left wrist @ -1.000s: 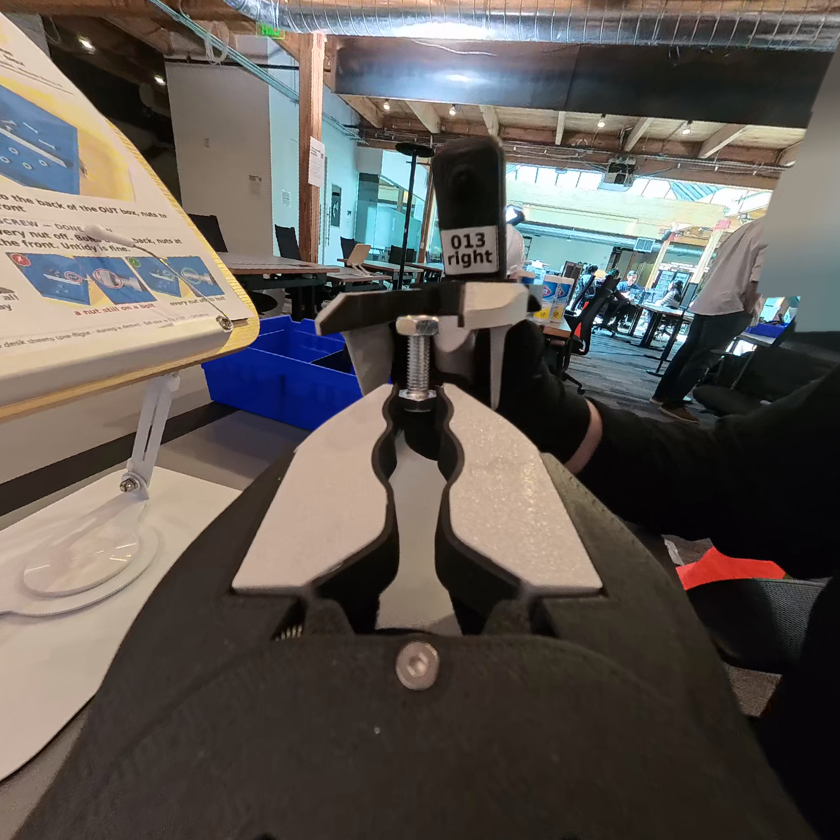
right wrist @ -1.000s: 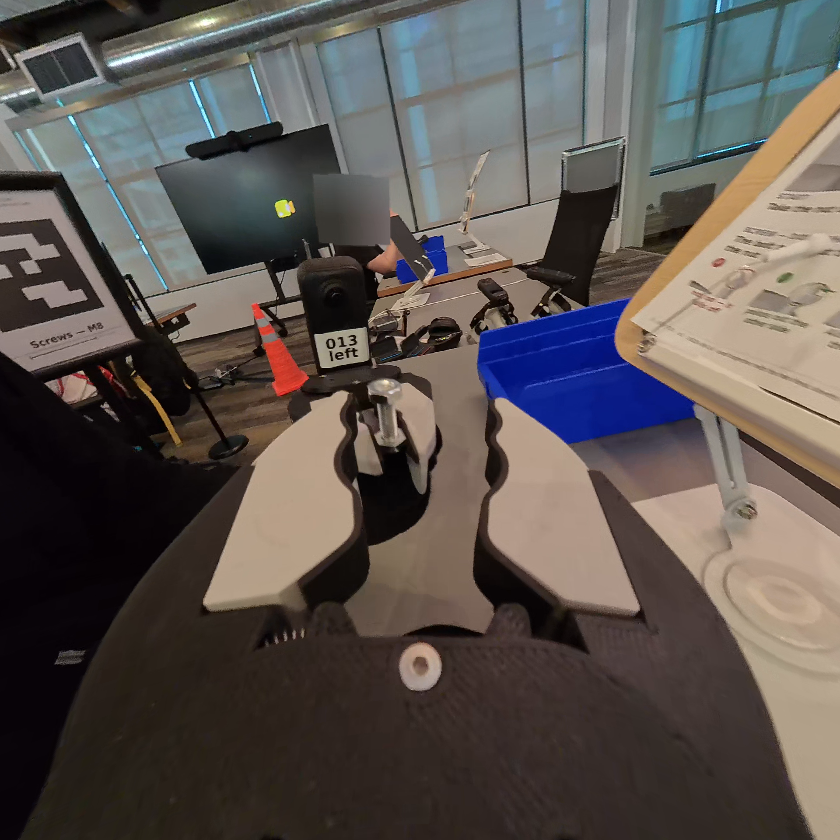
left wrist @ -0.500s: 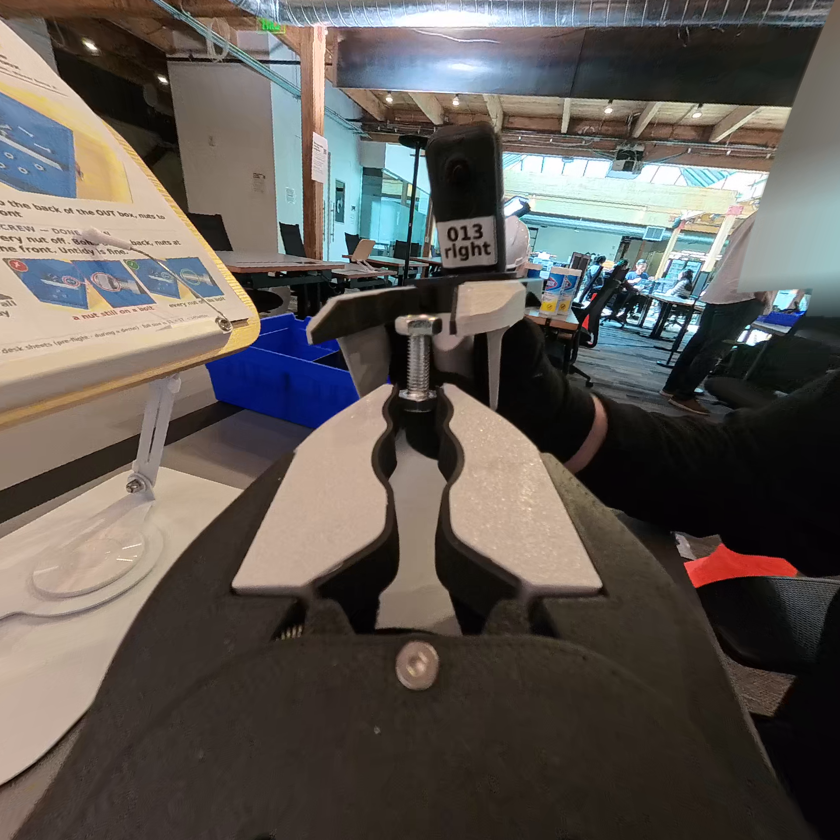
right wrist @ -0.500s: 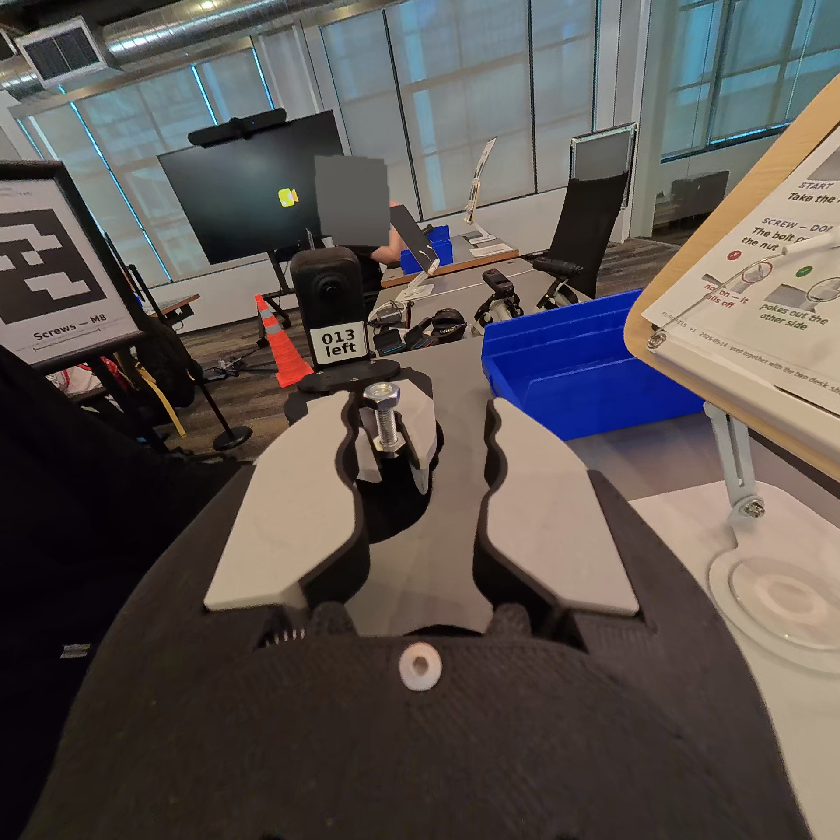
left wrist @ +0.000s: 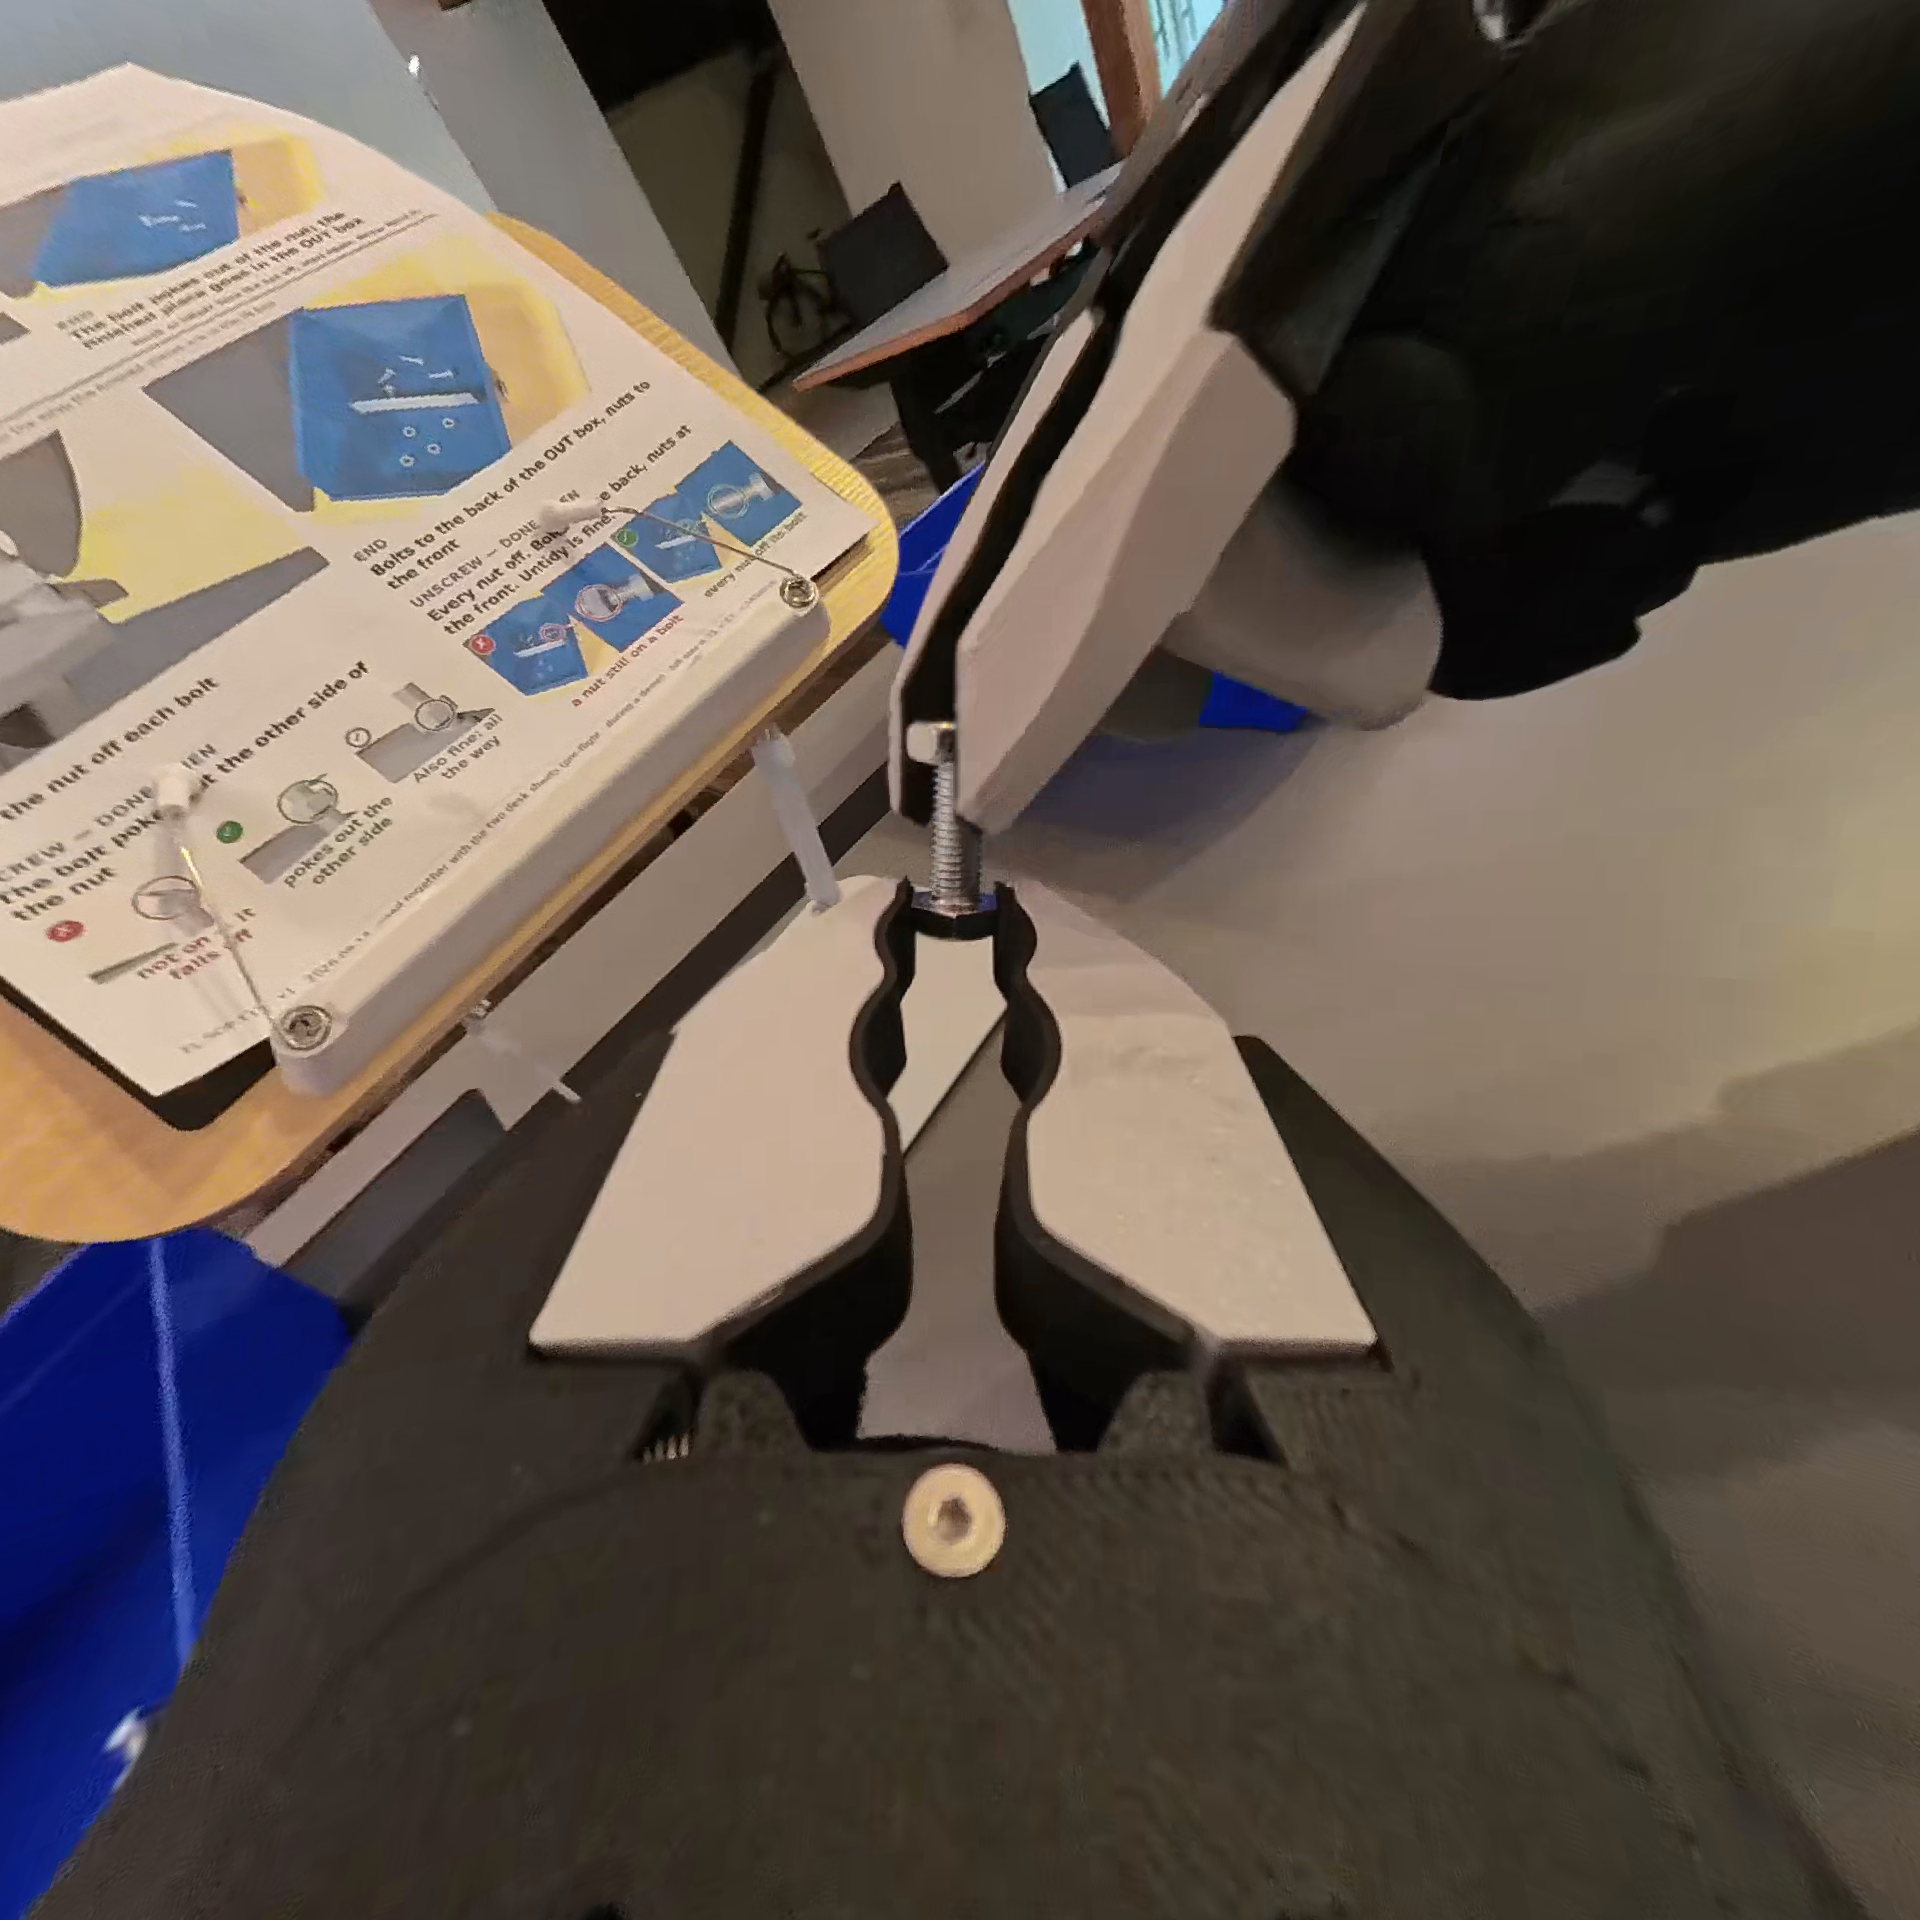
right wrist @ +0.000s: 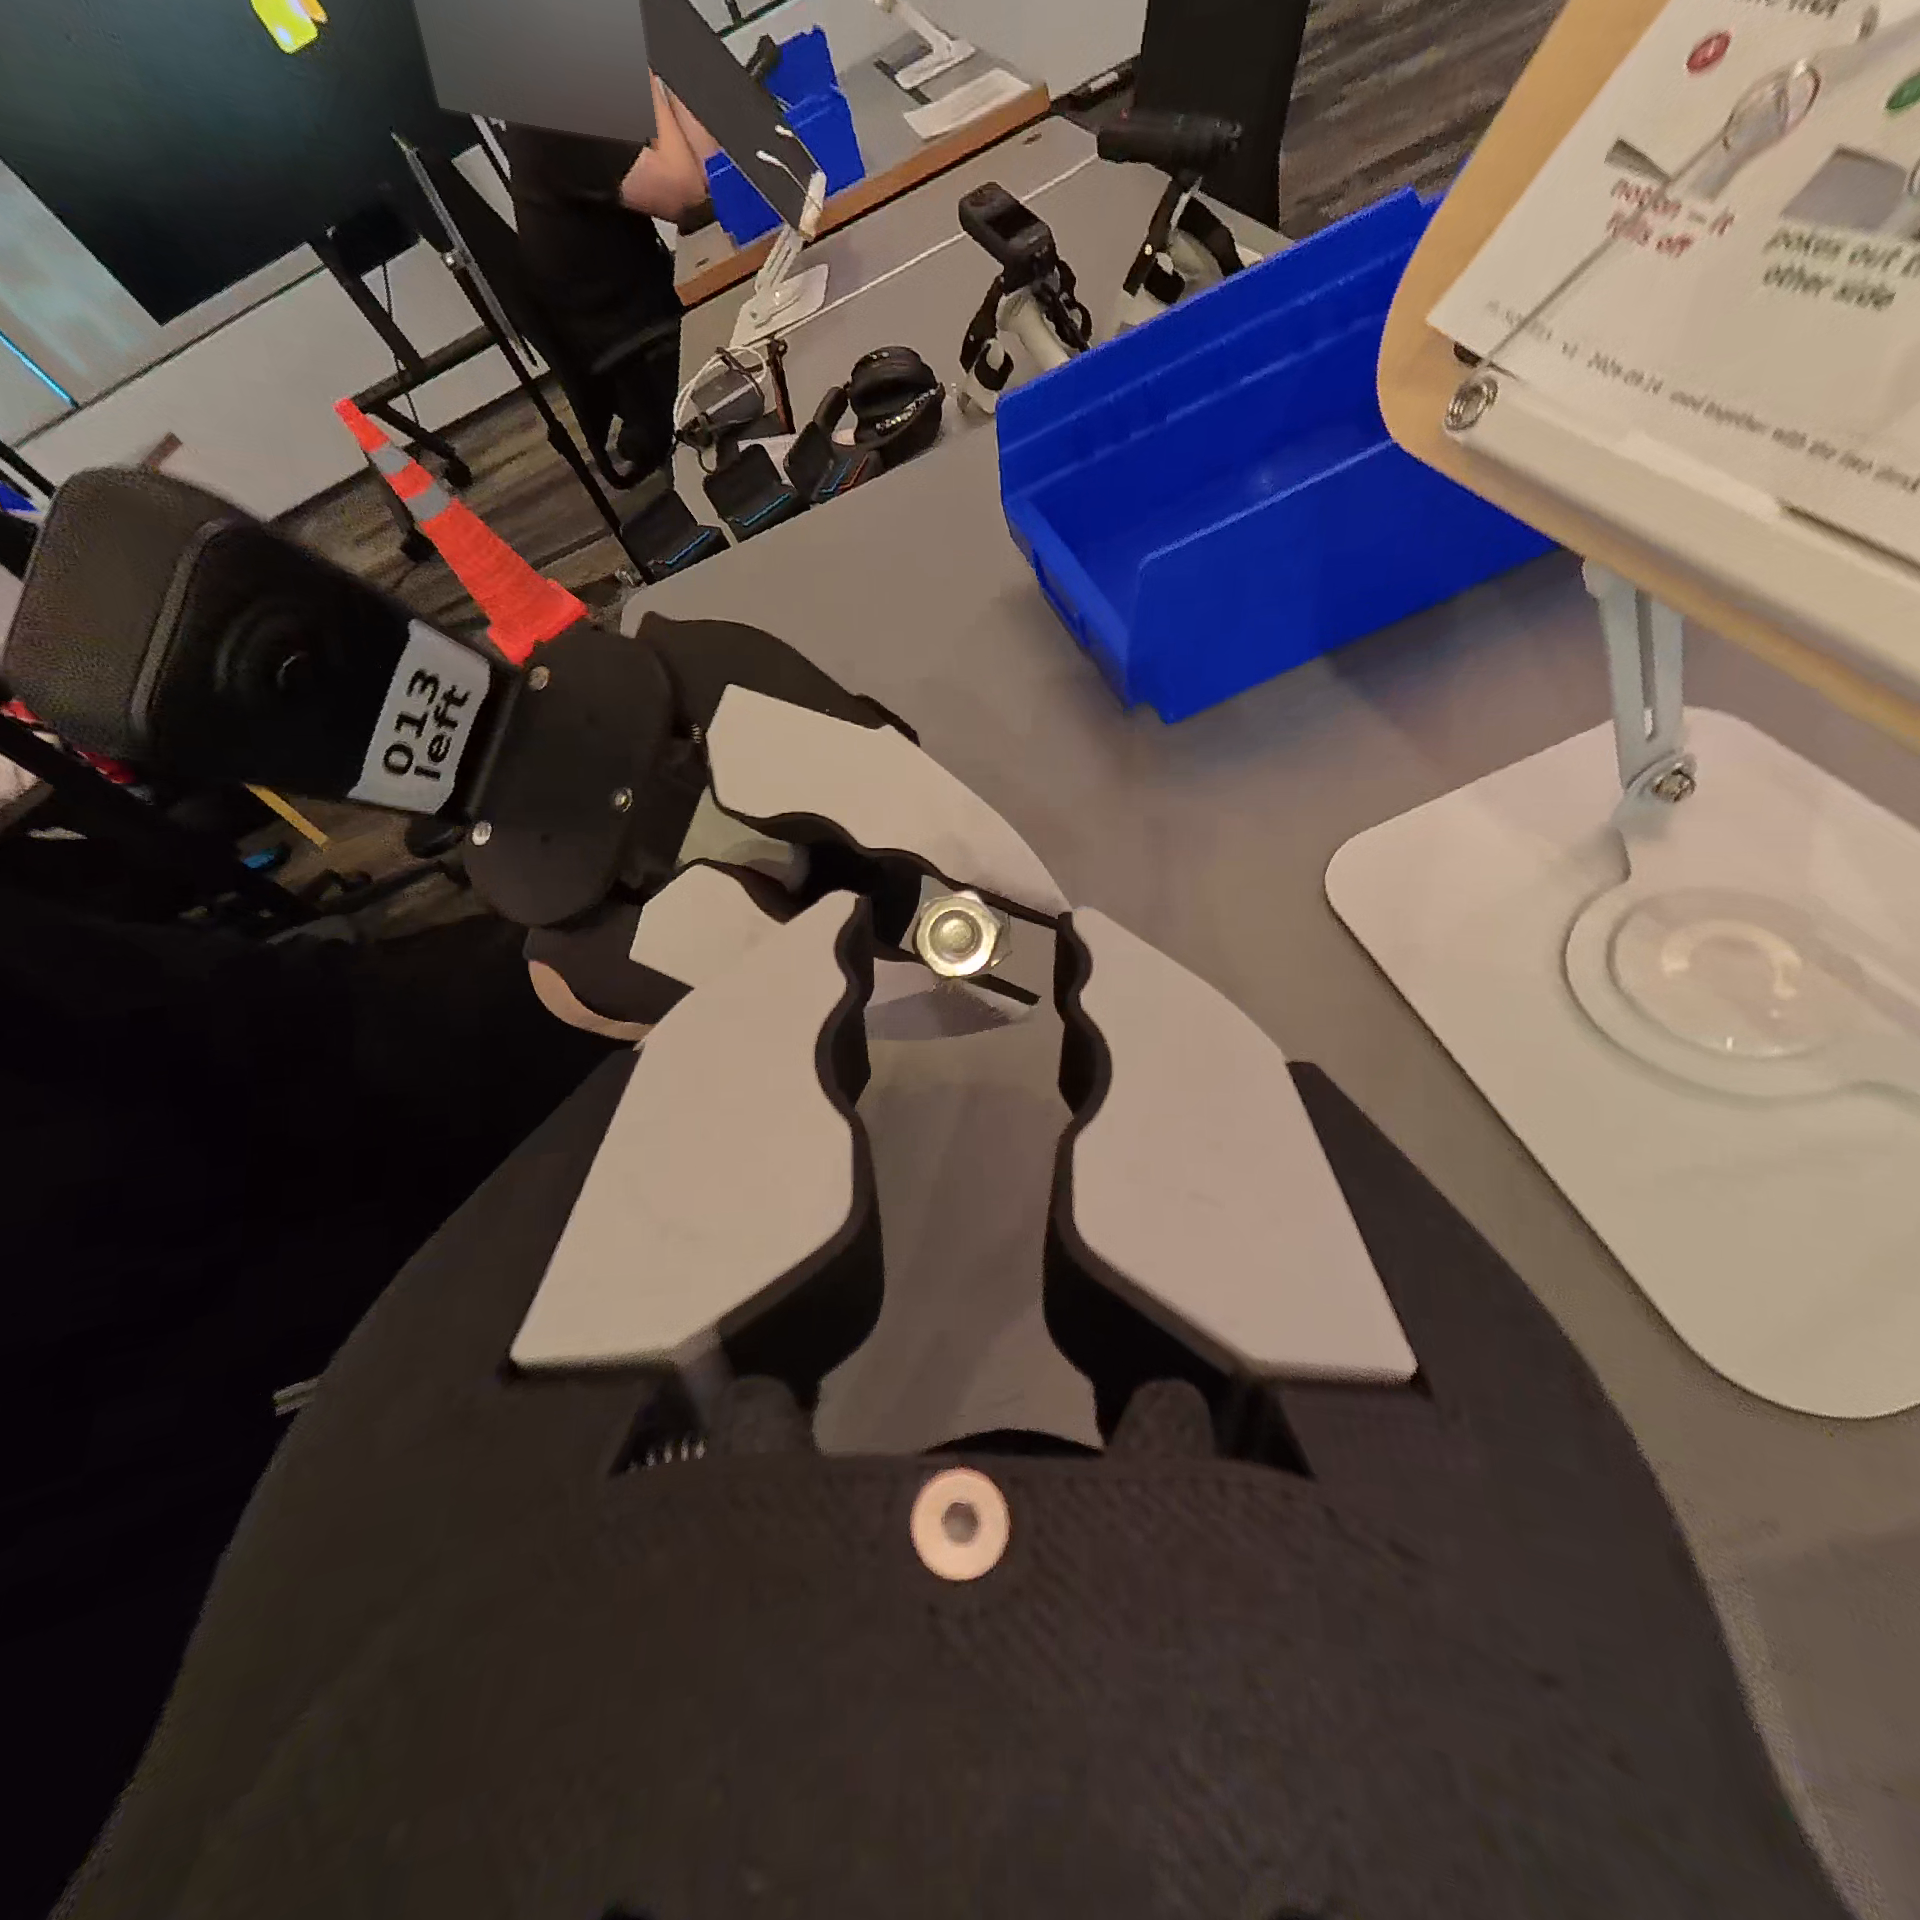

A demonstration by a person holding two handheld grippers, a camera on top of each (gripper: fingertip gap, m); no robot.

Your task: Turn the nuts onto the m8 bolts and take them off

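- The left hand-held gripper is pinched on a silver nut, with its 2 dark fingertips pressing the nut from either side.
- The m8 bolt stands up out of that nut. Its thread is bare between the nut and the hex head, so the nut sits near the tip end of the shank. Bolt and nut are held in the air above the grey counter.
- The right hand-held gripper is spread. The bolt head lies between its 2 fingertips, with a clear gap on each side in the right wrist view, so it has no hold on the bolt.
- A blue bin stands on the counter beyond the 2 tools, and an instruction board on a white stand is at the side.
- Step in hand, as I judge it: taking a grip on the head for 1 more turn of the bolt in the held nut. These frames do not show whether the nut is going on or coming off.
- The next move calls for the right fingers to close squarely on 2 flats of the head, then roll the wrist about the bolt's axis while the left keeps the nut from spinning.
- The risk is an off-centre squeeze that tips the bolt and binds the thread.
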